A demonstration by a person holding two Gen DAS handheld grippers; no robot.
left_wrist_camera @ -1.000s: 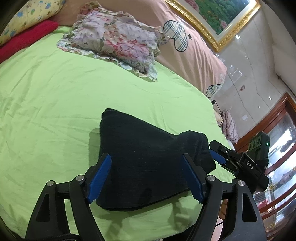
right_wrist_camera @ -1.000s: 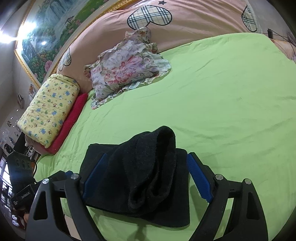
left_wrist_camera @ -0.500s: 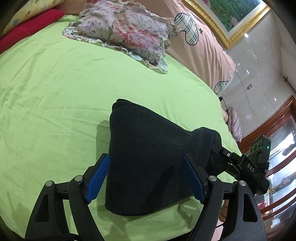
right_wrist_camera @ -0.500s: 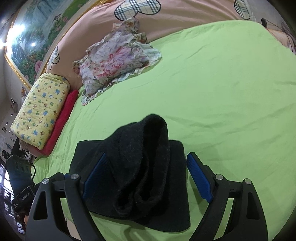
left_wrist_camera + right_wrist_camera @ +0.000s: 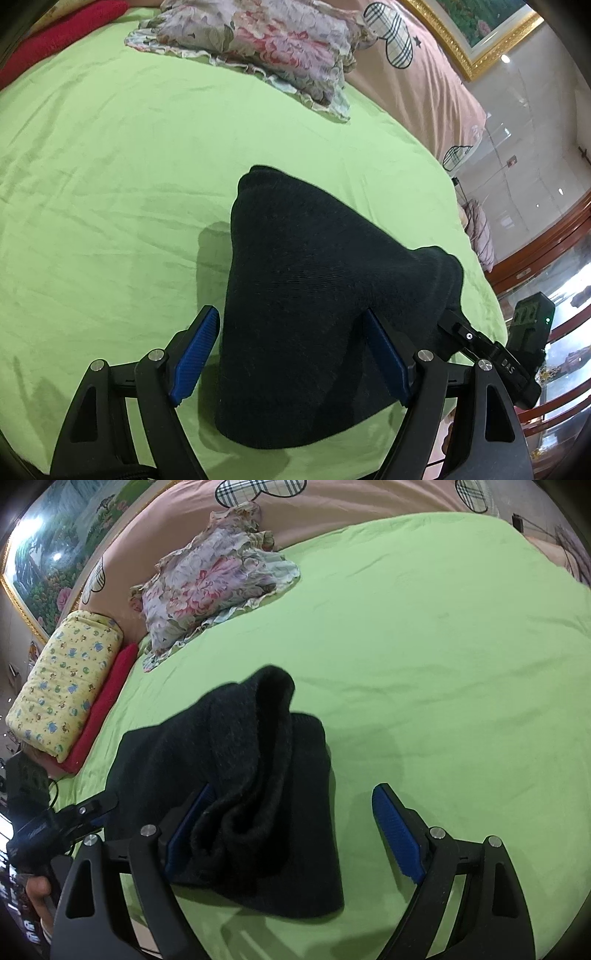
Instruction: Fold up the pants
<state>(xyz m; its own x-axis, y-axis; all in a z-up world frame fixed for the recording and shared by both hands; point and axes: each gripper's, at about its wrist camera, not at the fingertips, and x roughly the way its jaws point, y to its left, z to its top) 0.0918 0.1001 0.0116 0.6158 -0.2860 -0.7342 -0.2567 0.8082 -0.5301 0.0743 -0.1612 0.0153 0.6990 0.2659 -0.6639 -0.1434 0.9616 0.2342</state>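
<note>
Black folded pants (image 5: 314,295) lie on the green bed sheet (image 5: 110,184). My left gripper (image 5: 290,321) is open, its blue pads on either side of the bundle's near end without squeezing it. In the right wrist view the pants (image 5: 240,768) hump up and drape over the left finger of my right gripper (image 5: 291,794), which is open. Its right finger (image 5: 395,834) stands over bare sheet (image 5: 443,646). The right gripper's body (image 5: 480,347) pokes under the raised right corner of the pants. The left gripper's body (image 5: 48,823) shows at the far left, with a hand (image 5: 37,890) below it.
A floral pillow (image 5: 266,40) lies at the head of the bed, against a pink cover with plaid hearts (image 5: 406,74). A yellow printed pillow (image 5: 62,686) rests on a red towel (image 5: 103,709) at the left. A wooden cabinet (image 5: 535,258) stands beyond the bed's right edge.
Both grippers have sunk toward the bed and the pants loom larger. The right gripper has slid right, so its right finger now stands over bare sheet instead of beside the fabric.
</note>
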